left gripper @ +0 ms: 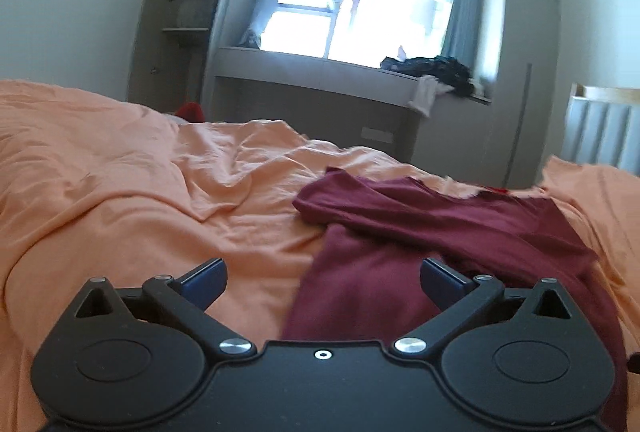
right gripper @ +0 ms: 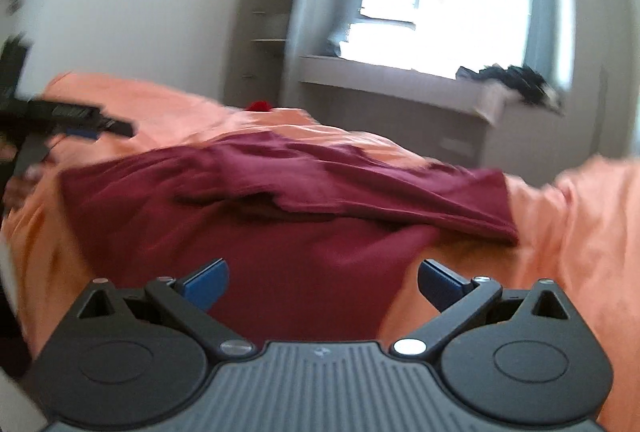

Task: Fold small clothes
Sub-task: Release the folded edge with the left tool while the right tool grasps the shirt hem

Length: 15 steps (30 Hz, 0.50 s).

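A dark red garment [left gripper: 432,232] lies partly folded on an orange bedsheet [left gripper: 140,192], its upper part laid across the lower part. My left gripper [left gripper: 322,282] is open and empty, just above the garment's near left edge. In the right wrist view the garment [right gripper: 280,216] fills the middle, blurred by motion. My right gripper [right gripper: 322,282] is open and empty over the garment's near edge. The left gripper [right gripper: 80,126] shows at the far left of that view, above the sheet.
The orange sheet is rumpled with ridges at the left [left gripper: 224,168]. Behind the bed stand a grey window seat [left gripper: 320,84] with a pile of dark clothes [left gripper: 436,70], a shelf unit [left gripper: 176,12] and a white crib rail [left gripper: 600,128].
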Each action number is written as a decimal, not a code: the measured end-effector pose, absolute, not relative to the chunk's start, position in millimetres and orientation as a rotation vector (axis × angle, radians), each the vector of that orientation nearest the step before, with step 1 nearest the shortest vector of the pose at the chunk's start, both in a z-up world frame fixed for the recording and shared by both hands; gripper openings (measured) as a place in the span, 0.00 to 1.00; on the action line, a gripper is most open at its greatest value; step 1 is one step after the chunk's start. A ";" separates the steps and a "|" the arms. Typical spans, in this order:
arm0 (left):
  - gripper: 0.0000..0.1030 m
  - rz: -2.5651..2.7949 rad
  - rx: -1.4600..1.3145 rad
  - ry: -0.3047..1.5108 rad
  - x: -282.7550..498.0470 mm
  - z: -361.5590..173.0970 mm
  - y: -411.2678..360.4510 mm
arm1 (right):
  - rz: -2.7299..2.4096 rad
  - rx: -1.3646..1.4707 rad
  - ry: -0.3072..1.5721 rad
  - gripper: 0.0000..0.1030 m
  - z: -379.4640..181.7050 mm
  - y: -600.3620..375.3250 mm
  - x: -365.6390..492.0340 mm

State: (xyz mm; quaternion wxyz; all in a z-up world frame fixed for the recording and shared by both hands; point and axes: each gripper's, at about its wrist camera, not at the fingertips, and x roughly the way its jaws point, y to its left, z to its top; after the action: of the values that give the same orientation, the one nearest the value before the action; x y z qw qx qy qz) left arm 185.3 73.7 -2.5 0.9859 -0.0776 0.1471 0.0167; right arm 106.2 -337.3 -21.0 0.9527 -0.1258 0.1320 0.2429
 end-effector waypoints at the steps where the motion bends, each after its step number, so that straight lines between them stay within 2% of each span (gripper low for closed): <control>1: 0.99 0.024 -0.138 0.297 178.0 -3.1 71.4 | 0.511 -0.287 0.257 1.00 -24.1 -331.4 99.0; 6: 0.99 0.033 -0.060 0.279 139.2 -6.7 65.0 | 0.589 -0.365 0.286 1.00 -44.6 -303.2 77.4; 12: 0.99 0.068 -0.107 0.326 107.1 -20.5 82.2 | 0.514 -0.467 0.254 0.99 -61.1 -275.8 68.7; 15: 0.99 0.082 -0.137 0.321 101.6 -21.8 91.8 | 0.499 -0.501 0.232 0.92 -66.0 -268.0 68.9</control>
State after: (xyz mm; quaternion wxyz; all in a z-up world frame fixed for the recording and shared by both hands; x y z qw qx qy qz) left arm 101.6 91.8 -21.8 0.9840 -0.0683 0.1597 0.0410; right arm 68.9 -268.0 -66.0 0.9316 -0.2446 0.1133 0.2437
